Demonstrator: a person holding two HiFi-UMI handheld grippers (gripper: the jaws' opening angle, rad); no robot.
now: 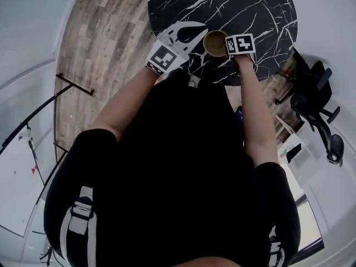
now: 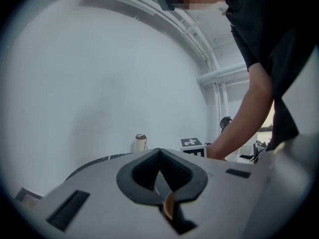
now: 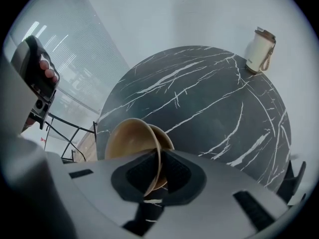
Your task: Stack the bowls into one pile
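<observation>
Black shirt (image 1: 178, 171) hogs the head view since I'm leaning right over everything. Next biggest is the round black marbled surface (image 1: 245, 4). My left gripper (image 2: 159, 156) sits about level by the near edge, jaws together on nothing. Just a tan sliver peeks through the gap lower down.

My right gripper (image 3: 158, 172) points steeply down, jaws clamped on the thin wall of a tan bowl (image 3: 127, 141), one pad inside and one outside. It's tilted, close to the surface's near edge. A second bowl (image 3: 168, 139) looks tucked right behind it, nested or only touching, I can't tell.

My guess is these are light, stiff and smooth, so a rim pinch could let one swing or slip. Better to grab a bit deeper on the wall. White tumbler (image 3: 260, 49) stands well apart at the far side.
</observation>
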